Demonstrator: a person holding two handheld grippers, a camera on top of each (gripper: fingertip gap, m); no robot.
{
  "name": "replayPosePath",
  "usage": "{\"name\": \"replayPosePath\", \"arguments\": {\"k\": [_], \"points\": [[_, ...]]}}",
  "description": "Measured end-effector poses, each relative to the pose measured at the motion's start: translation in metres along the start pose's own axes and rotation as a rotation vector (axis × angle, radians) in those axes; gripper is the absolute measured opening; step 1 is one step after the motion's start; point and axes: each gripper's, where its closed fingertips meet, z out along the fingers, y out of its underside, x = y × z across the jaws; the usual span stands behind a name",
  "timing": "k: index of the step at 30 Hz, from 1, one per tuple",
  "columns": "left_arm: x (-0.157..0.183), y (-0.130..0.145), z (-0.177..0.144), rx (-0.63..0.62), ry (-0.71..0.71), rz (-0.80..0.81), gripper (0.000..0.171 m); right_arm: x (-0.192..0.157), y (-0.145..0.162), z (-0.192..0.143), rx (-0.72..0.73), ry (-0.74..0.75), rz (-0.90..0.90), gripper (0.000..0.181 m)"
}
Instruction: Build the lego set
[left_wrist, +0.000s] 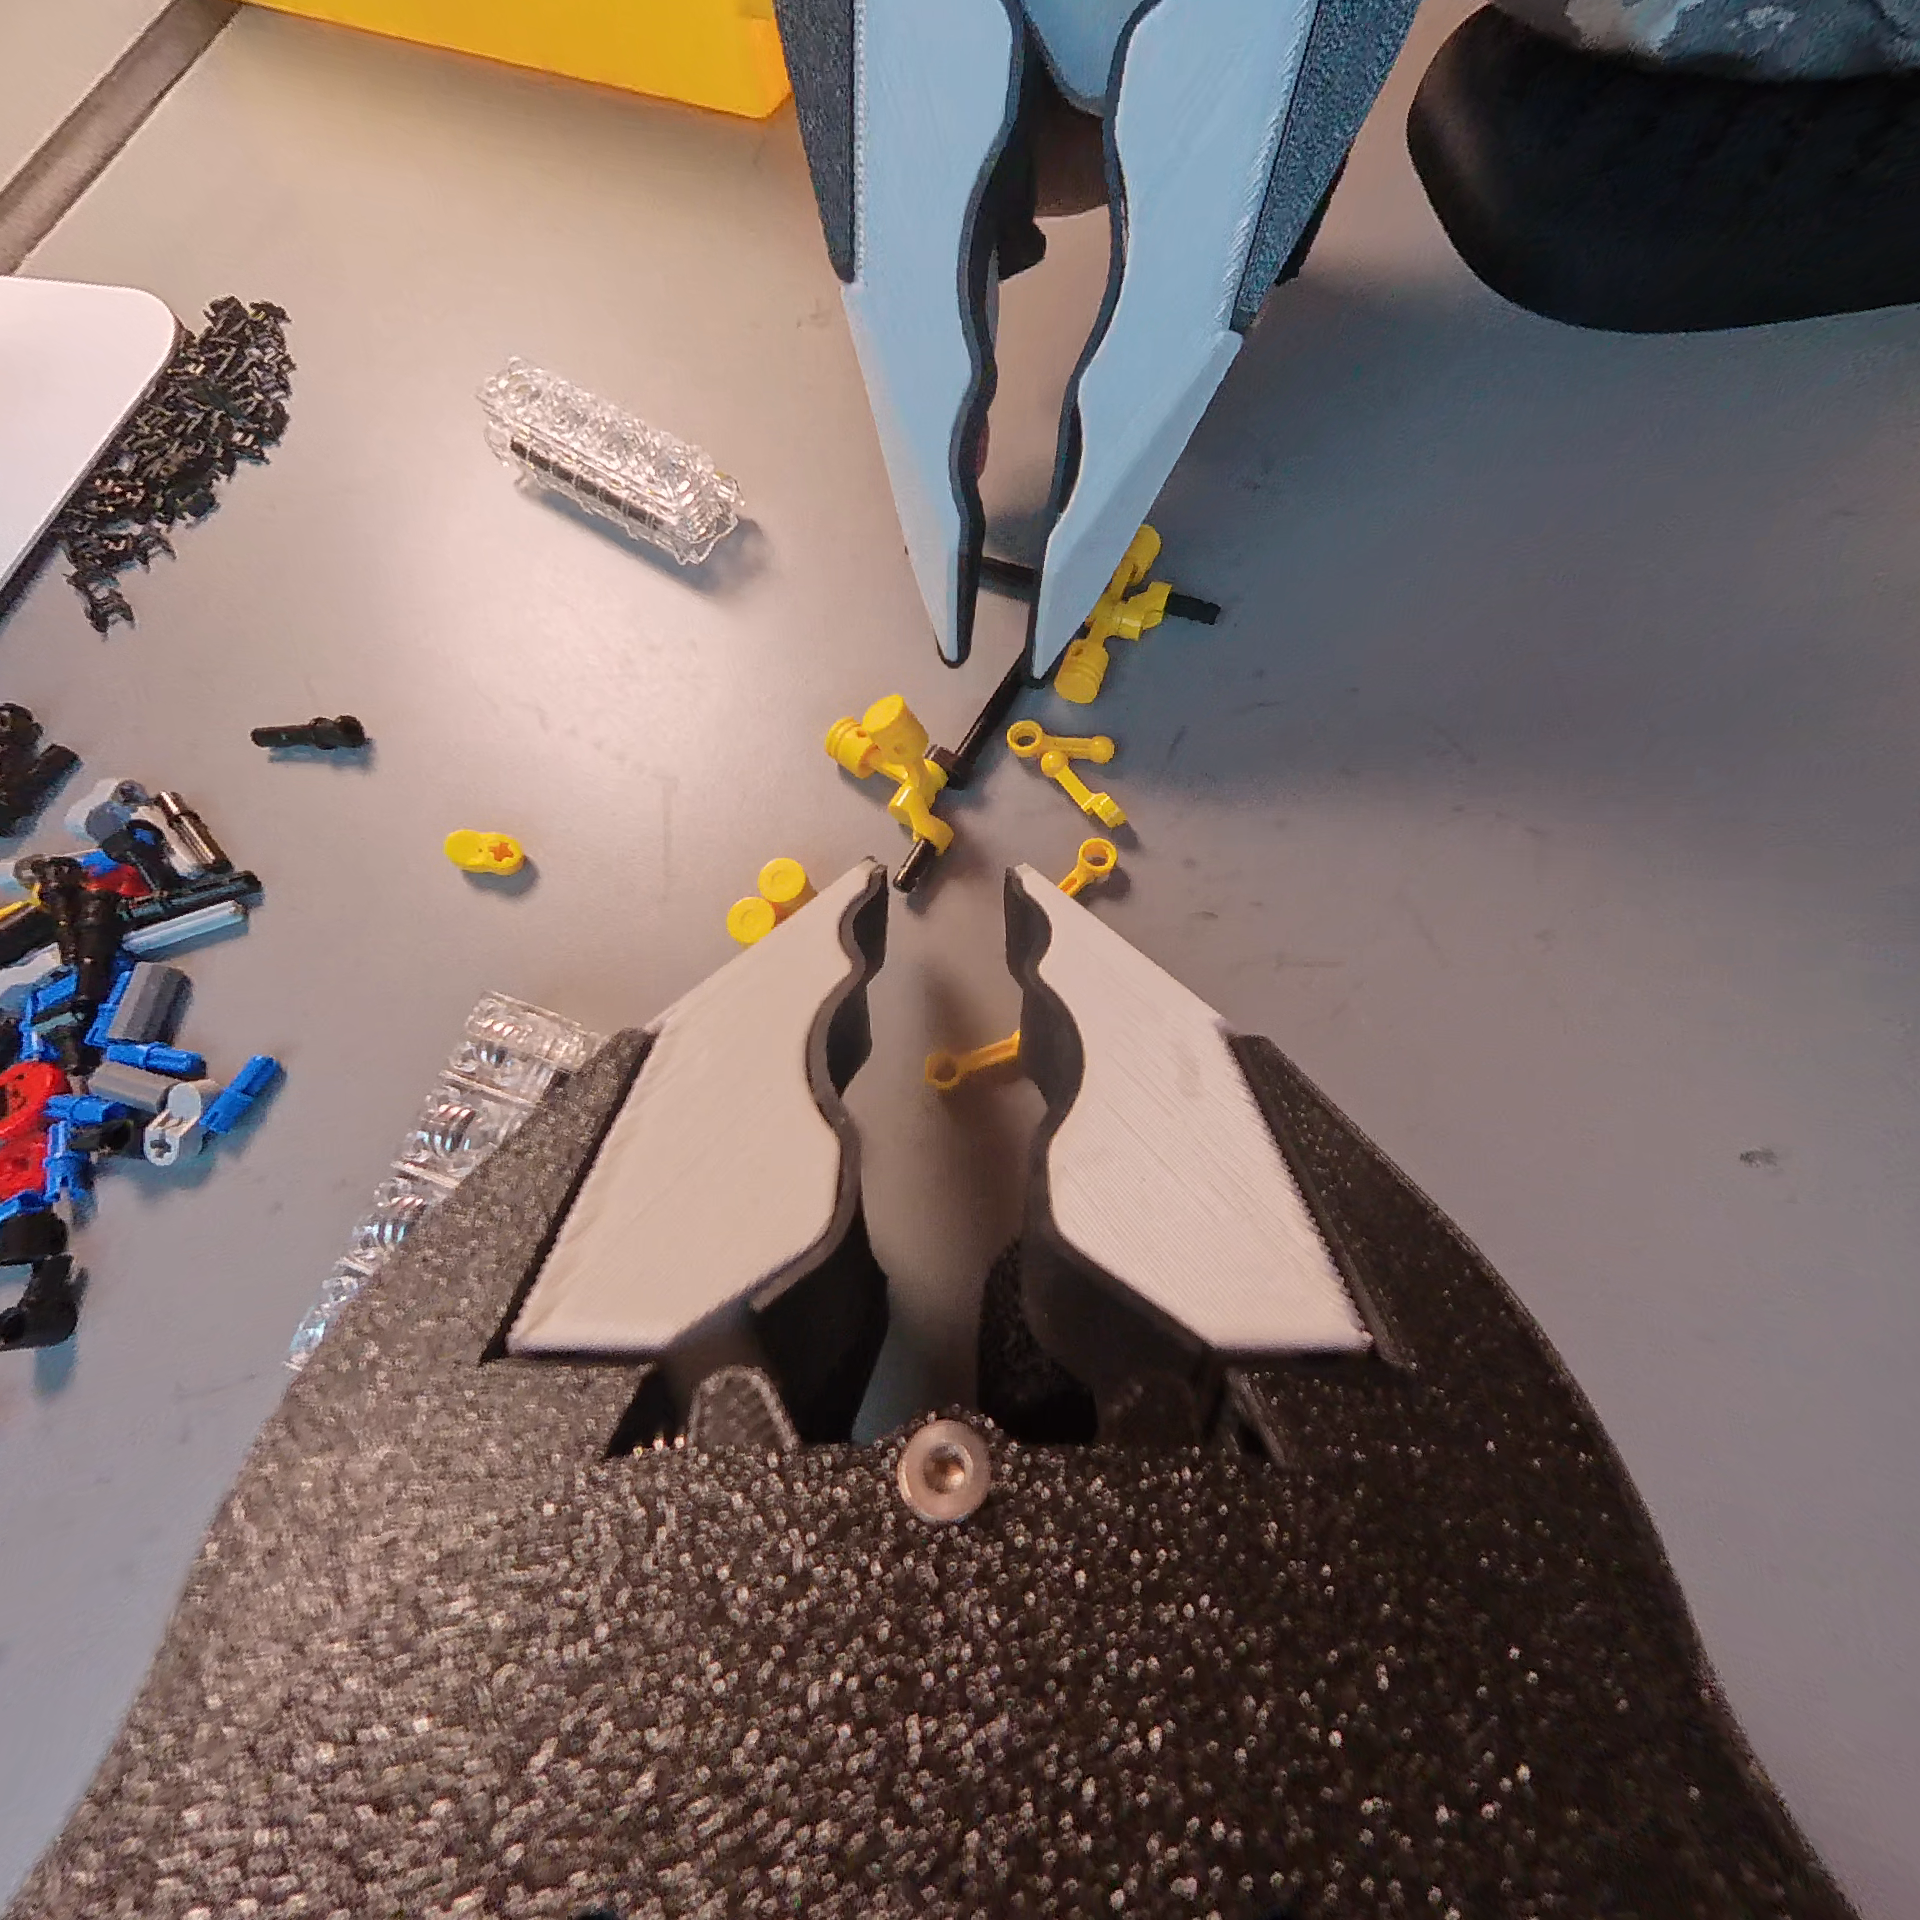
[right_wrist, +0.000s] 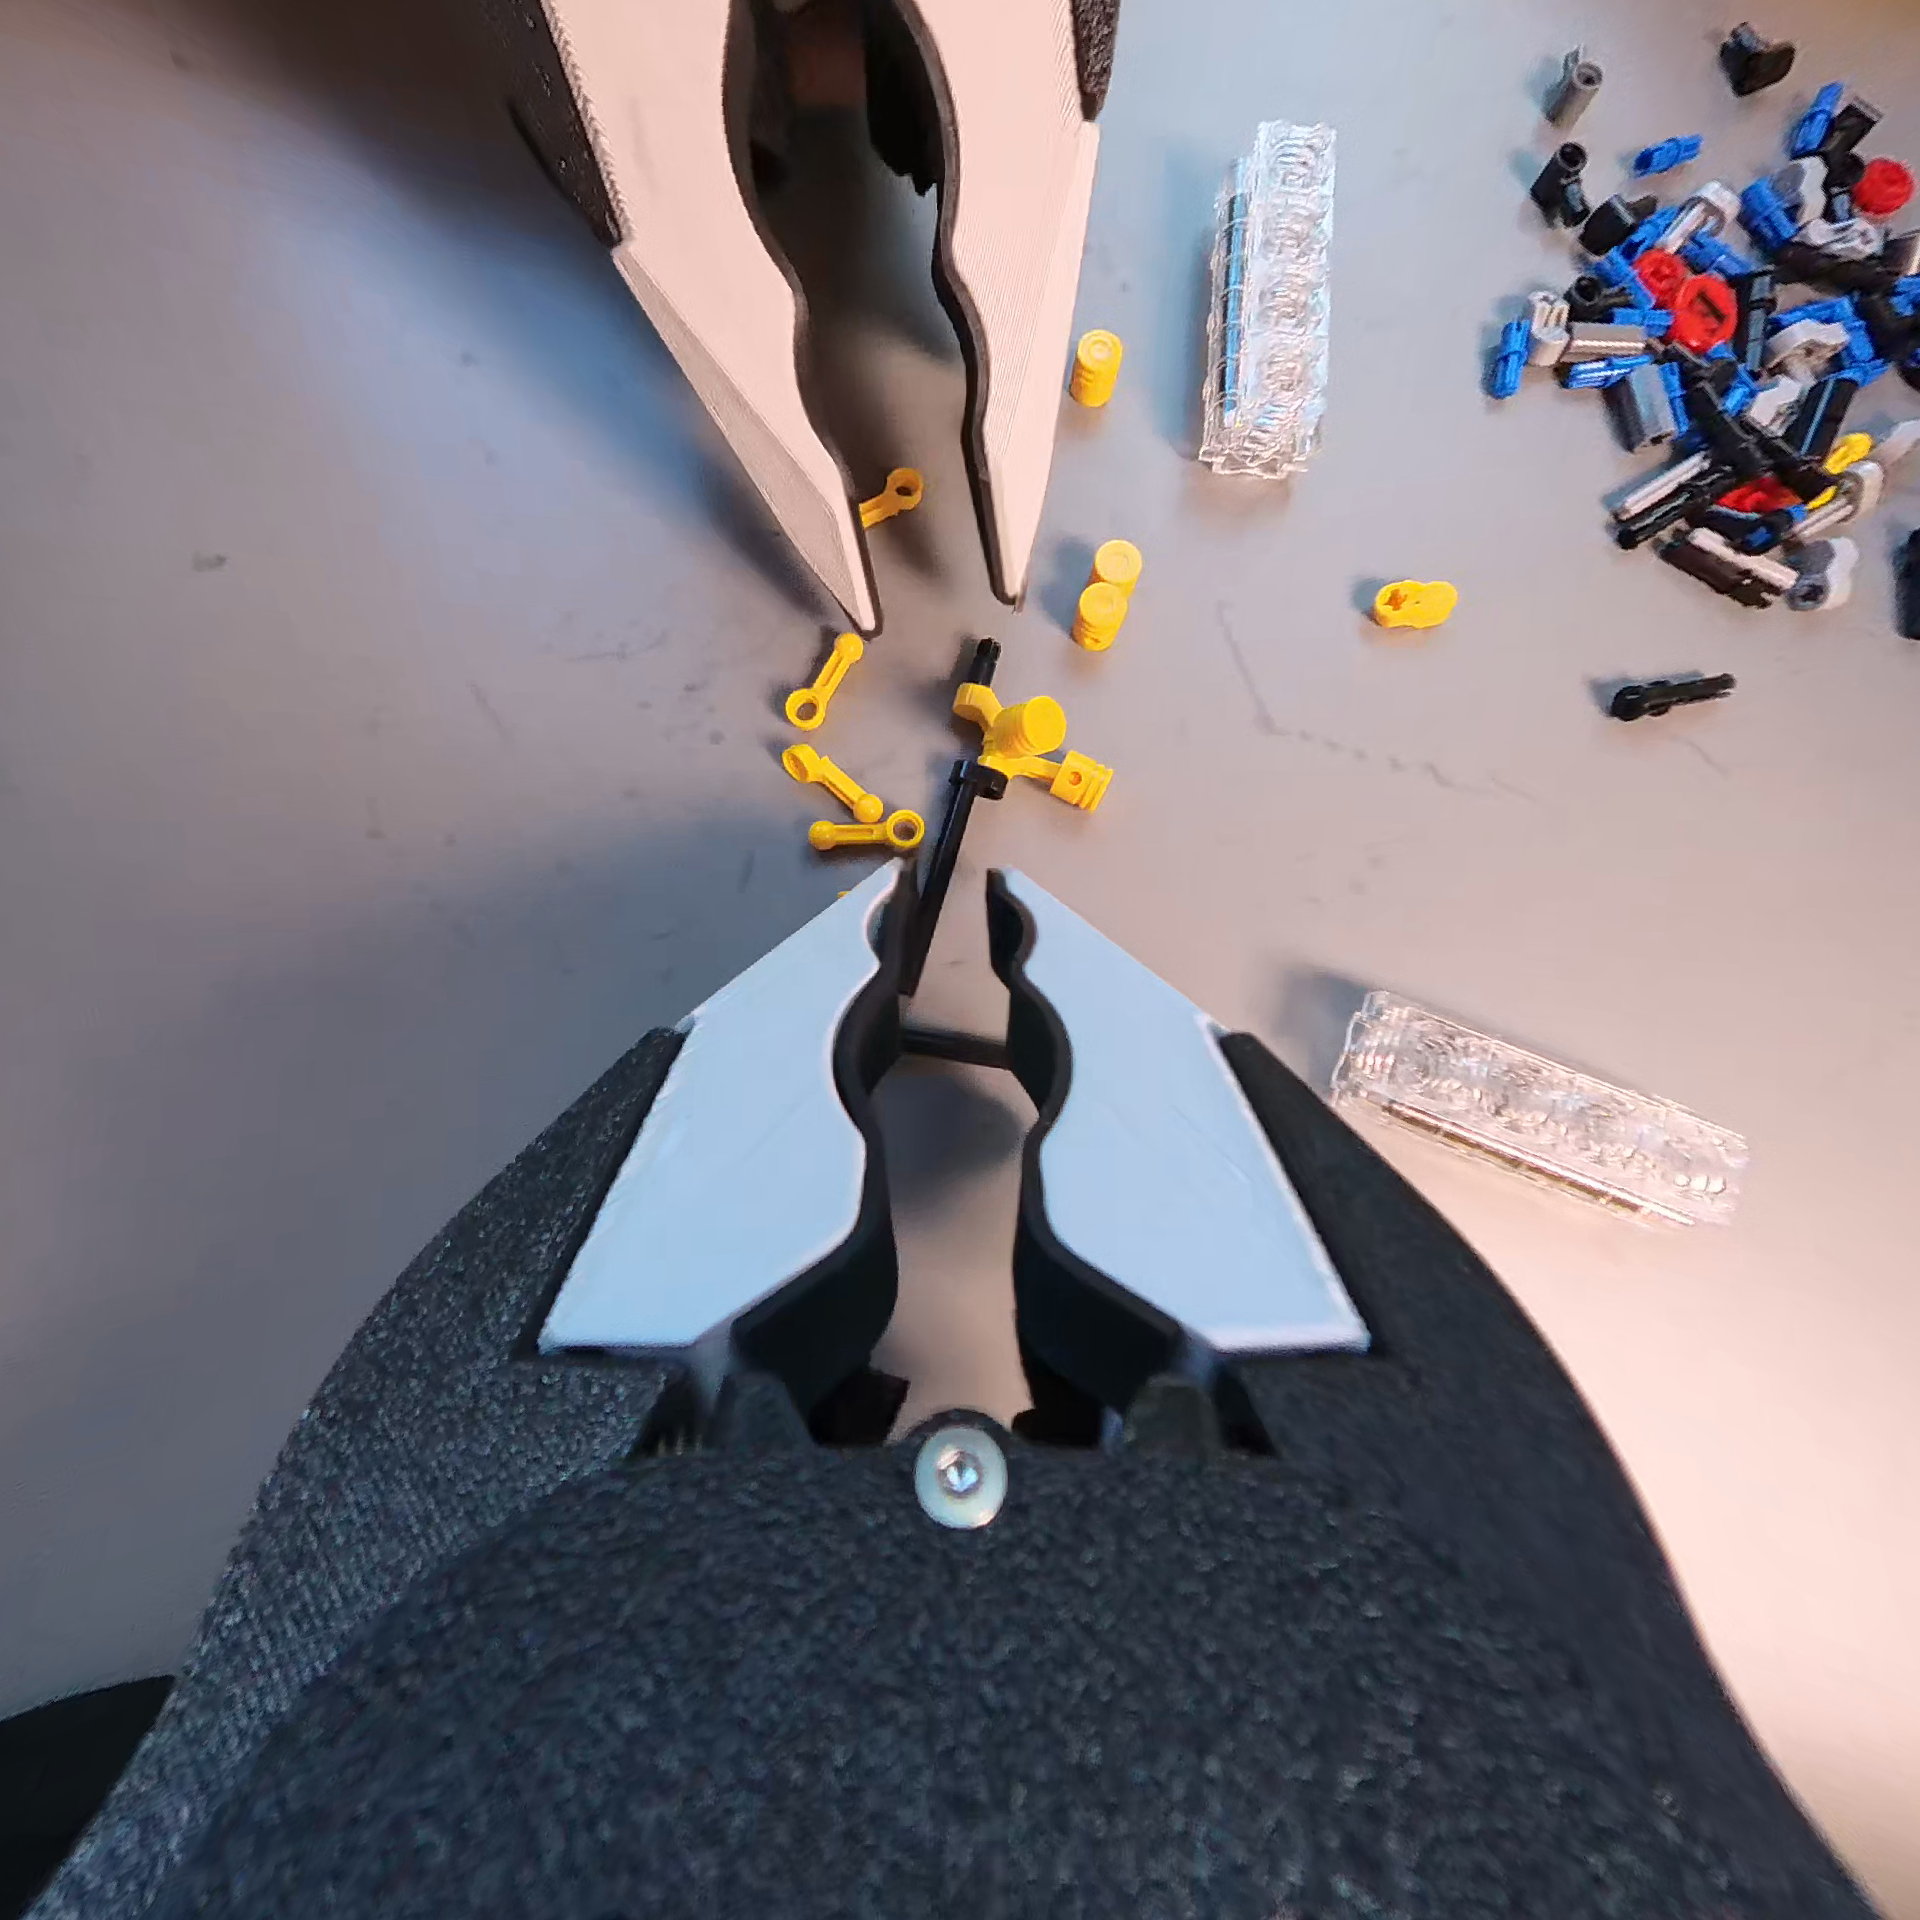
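On the grey surface (left_wrist: 1455, 935), black axle (right_wrist: 961, 821) with yellow pistons (right_wrist: 1039, 743) lies between both tips. Right hand-held gripper (right_wrist: 940, 883) narrowly parted around its bare end, left hand-held gripper (left_wrist: 945, 878) parted, empty. Light, stiff, slippery; pinch bare shaft.

At frame centre in the left wrist view, a thin black axle (left_wrist: 966, 743) carrying a yellow piston cluster (left_wrist: 894, 743) lies on the grey tabletop (left_wrist: 1507, 831). Its far end runs between the tips of the right gripper (right_wrist: 940, 883), though whether they actually pinch it is unclear. A second yellow cluster (left_wrist: 1117, 613) on another black axle lies just right of those tips. The left gripper (left_wrist: 945, 883), fingers apart, has its tips just short of the axle's near end. A loose yellow rod (left_wrist: 971, 1062) lies between its fingers.
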Motion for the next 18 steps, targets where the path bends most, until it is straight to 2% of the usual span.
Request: {"name": "replayPosePath", "arguments": {"k": [3, 5, 8, 12, 15, 18], "points": [[-0.002, 0.002, 0.003, -0.017, -0.025, 0.017, 0.022, 0.002, 0.004, 0.007, -0.039, 0.034, -0.018, 0.014], [-0.004, 0.002, 0.006, -0.023, -0.038, 0.031, 0.022, -0.002, 0.001, 0.010, -0.033, 0.016, -0.019, 0.005], [-0.006, 0.002, 0.006, -0.021, -0.058, 0.049, 0.022, -0.001, 0.000, 0.009, -0.039, 0.039, -0.048, 0.003], [-0.001, -0.013, -0.003, 0.082, -0.052, 0.088, 0.022, -0.009, -0.010, -0.004, 0.089, -0.068, 0.088, 0.003], [0.003, -0.025, -0.014, 0.151, -0.077, 0.179, 0.021, -0.007, -0.022, -0.014, 0.214, -0.158, 0.240, 0.004], [0.002, -0.032, -0.018, 0.171, -0.133, 0.245, 0.015, -0.013, -0.033, -0.021, 0.316, -0.267, 0.321, 0.004]]}}
